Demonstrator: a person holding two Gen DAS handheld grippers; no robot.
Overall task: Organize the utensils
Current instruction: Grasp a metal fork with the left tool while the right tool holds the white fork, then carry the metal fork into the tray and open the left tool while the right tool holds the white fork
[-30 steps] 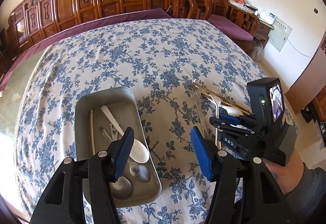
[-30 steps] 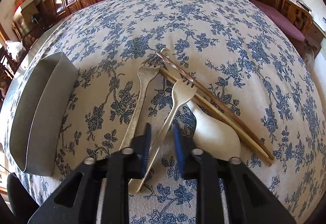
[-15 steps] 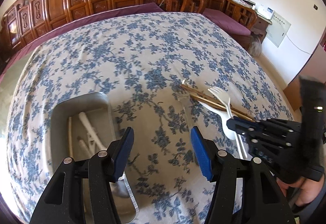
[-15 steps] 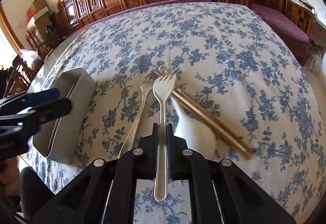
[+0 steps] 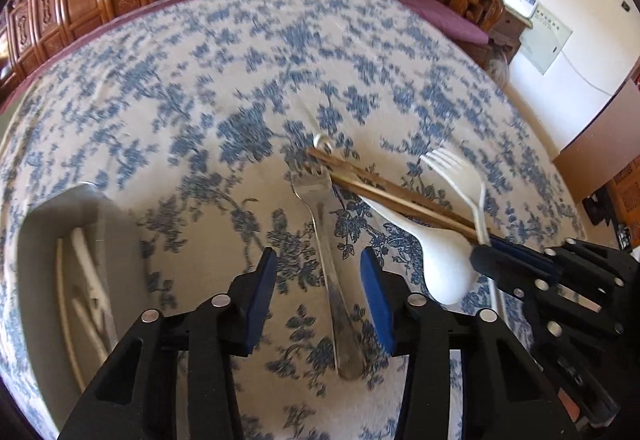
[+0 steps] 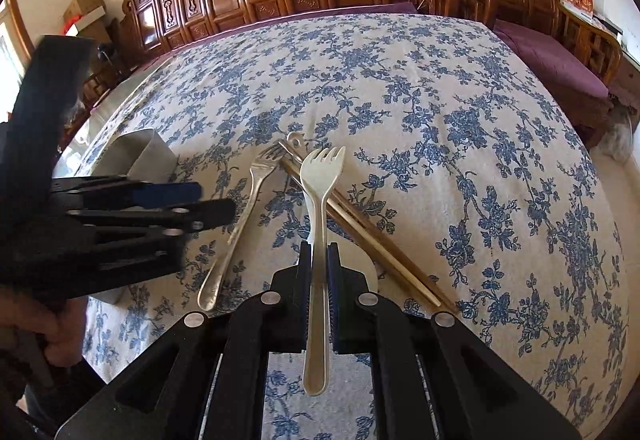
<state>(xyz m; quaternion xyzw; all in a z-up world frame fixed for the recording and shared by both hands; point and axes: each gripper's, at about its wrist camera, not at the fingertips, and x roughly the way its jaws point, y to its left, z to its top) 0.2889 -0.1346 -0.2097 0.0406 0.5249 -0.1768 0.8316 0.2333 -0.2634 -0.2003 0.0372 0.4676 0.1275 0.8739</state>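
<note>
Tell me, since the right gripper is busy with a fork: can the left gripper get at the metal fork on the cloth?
Probably yes. The left gripper is open, with the metal fork lying between its fingers and nothing covering the handle.

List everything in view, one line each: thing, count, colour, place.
white fork: 1, white, clamped in right tool, lifted off cloth
metal fork: 1, silver, on cloth between left tool's fingers
chopsticks: 2, brown, lying across white spoon
white spoon: 1, white, on cloth under chopsticks
metal tray: 1, grey, left, holds pale utensils
tablecloth: 1, blue floral
left tool: 1, black, blue pads, open
right tool: 1, black, shut
</note>
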